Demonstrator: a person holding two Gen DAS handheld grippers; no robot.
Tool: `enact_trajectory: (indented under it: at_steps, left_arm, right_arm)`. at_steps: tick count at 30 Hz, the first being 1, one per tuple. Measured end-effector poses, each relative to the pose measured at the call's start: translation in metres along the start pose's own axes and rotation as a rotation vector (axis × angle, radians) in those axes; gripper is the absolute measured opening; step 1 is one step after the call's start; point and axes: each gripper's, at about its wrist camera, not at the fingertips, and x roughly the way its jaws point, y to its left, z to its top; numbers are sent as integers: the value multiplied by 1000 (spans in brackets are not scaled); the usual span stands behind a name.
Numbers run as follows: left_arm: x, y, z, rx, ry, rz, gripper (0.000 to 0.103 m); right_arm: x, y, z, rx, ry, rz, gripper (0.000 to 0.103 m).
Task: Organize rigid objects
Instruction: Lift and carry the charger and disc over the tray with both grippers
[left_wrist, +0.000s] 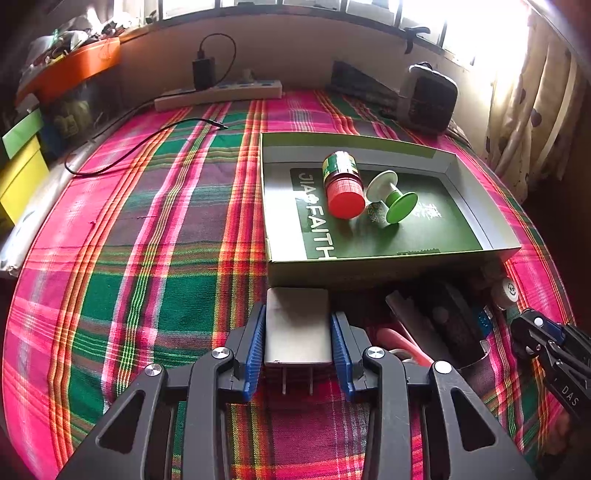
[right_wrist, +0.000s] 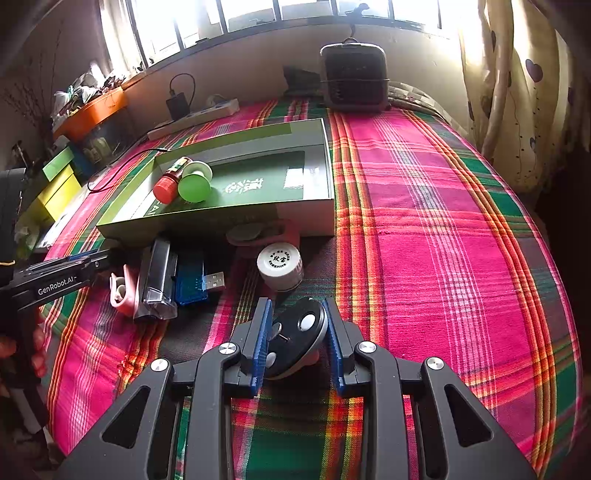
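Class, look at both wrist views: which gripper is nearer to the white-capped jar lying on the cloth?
Right. The right gripper holds a black disc just in front of the white-capped jar; the left gripper, clamping a grey charger, sits further off to the jar's left.

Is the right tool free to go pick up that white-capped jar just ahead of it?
Probably not yet: the right tool is already shut on a round black disc. The white-capped jar stands just beyond its tips with nothing between.
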Motion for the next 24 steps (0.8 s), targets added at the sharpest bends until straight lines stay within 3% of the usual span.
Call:
enact_trajectory:
  at_steps: [24]
  left_arm:
    - [-35,4,6,22,-61,-32,32]
  right_arm:
    - [-24,11,25,-45,-76,30,29]
